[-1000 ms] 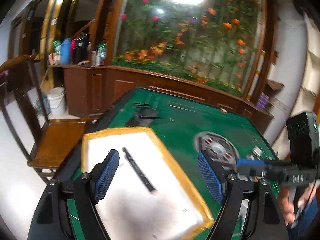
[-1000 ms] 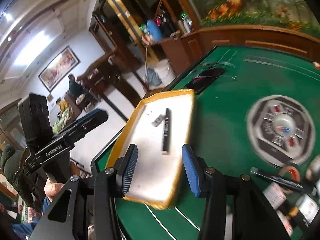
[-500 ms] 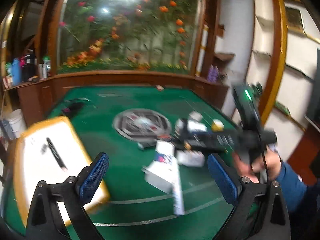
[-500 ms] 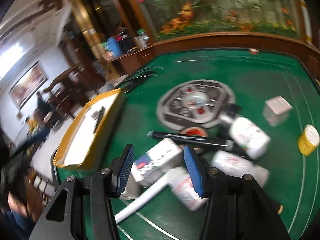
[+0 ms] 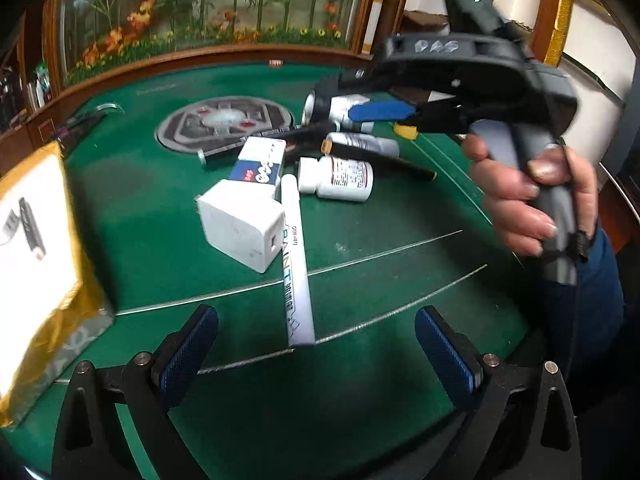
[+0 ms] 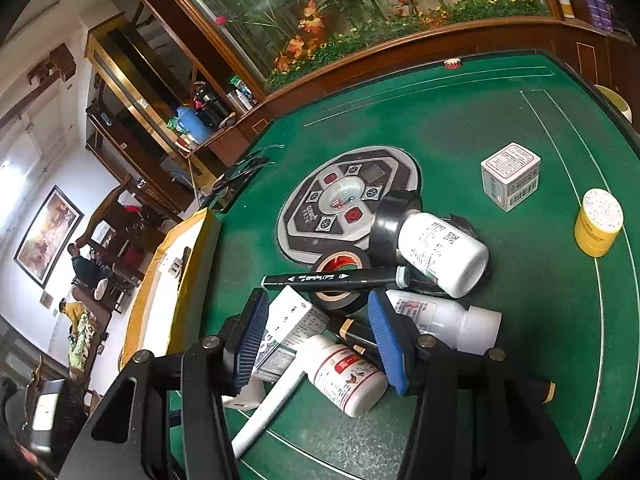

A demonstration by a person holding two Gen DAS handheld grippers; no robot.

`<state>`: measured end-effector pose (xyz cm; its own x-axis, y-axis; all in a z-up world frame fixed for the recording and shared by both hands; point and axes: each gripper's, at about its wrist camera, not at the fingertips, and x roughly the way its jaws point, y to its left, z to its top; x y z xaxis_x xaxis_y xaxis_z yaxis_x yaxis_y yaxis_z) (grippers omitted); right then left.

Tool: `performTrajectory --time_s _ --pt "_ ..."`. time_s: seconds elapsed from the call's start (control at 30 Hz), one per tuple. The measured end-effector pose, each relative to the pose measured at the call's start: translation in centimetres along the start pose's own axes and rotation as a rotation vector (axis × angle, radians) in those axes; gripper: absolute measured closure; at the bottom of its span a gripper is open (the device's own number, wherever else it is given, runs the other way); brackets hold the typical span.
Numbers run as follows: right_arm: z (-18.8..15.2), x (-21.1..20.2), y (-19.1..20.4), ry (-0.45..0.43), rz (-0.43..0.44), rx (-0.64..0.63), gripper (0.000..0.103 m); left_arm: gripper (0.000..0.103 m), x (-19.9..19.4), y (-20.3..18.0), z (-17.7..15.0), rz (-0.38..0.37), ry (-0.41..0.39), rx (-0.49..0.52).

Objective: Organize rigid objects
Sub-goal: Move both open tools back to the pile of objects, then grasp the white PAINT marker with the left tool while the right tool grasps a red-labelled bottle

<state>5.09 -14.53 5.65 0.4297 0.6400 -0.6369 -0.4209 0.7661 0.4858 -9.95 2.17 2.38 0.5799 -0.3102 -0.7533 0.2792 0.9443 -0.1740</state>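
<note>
A pile of rigid objects lies on the green table [image 5: 360, 240]: a white paint marker [image 5: 295, 264], a white cube box [image 5: 240, 224], a blue-and-white carton [image 5: 260, 162], white pill bottles [image 5: 336, 180] and a black marker [image 6: 332, 279]. My left gripper [image 5: 316, 350] is open and empty, just short of the paint marker's near end. My right gripper [image 6: 316, 334] is open and empty, hovering over the pile above a tape roll [image 6: 340, 280] and a red-labelled bottle [image 6: 346, 374]. The white tray with yellow rim [image 5: 36, 248] at the left holds a black pen [image 5: 32, 228].
A round control panel [image 6: 348, 200] is set in the table's middle. A small white box [image 6: 510, 176] and a yellow jar [image 6: 598, 222] stand apart at the right. A wooden rail and a flower mural run along the far edge. A hand holds the right gripper [image 5: 532, 200].
Both grippers swung away from the tray to the pile of objects. The left one has come low behind the paint marker; the right one has dropped close over the pile.
</note>
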Motion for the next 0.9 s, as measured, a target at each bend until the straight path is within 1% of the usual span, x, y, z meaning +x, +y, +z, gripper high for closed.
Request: performTrajectory --time_s 0.03,0.1,0.13,0.17,0.23,0.33,0.4,0.43,0.47,0.53,0.6,0.73,0.8,0.83,0.9 --pt "-0.1 0.0 0.2 0.006 0.006 -0.008 0.052 0.006 0.5 0.0 0.3 0.006 0.005 -0.002" --pt "-0.3 0.4 0.6 0.026 -0.004 -0.027 0.052 0.021 1.5 0.0 1.1 0.024 0.022 -0.006" --pt "-0.4 0.5 0.7 0.032 -0.015 -0.031 0.052 0.038 2.3 0.1 1.5 0.026 0.042 -0.014" --pt "-0.6 0.7 0.9 0.041 -0.026 -0.037 0.052 0.044 2.8 0.2 2.0 0.027 0.054 -0.02" --pt "-0.8 1.0 1.0 0.065 -0.031 -0.047 0.052 0.053 3.5 0.3 3.1 0.028 0.067 -0.027" --pt "-1.0 1.3 1.1 0.098 -0.005 -0.051 0.052 0.054 4.5 -0.2 4.4 0.057 0.096 -0.006" --pt "-1.2 1.7 1.2 0.129 -0.003 -0.067 0.053 0.06 4.6 -0.5 4.5 0.089 0.099 0.01" --pt "-1.1 1.7 1.3 0.137 0.011 -0.061 0.053 0.065 4.5 -0.6 4.2 0.103 0.098 0.026" --pt "-1.2 1.8 1.2 0.144 0.026 -0.056 0.053 0.073 4.6 -0.6 4.2 0.114 0.097 0.037" --pt "-1.3 1.8 1.5 0.16 0.042 -0.078 0.058 0.081 4.0 0.0 3.7 0.118 0.1 0.031" --pt "-1.5 1.8 2.0 0.17 0.03 -0.119 0.059 0.084 3.6 0.8 3.5 0.1 0.107 0.015" --pt "-2.0 2.0 2.9 0.192 0.026 -0.177 0.06 0.084 3.2 1.4 3.3 0.112 0.12 0.004" --pt "-2.4 2.3 3.2 0.187 -0.036 -0.224 0.06 0.084 3.4 1.0 3.4 0.134 0.126 0.034" --pt "-2.5 2.4 3.3 0.185 -0.086 -0.246 0.06 0.083 3.5 0.8 3.5 0.141 0.128 0.043" --pt "-2.6 2.7 3.2 0.189 -0.11 -0.256 0.06 0.074 4.1 0.4 4.0 0.148 0.134 0.06"
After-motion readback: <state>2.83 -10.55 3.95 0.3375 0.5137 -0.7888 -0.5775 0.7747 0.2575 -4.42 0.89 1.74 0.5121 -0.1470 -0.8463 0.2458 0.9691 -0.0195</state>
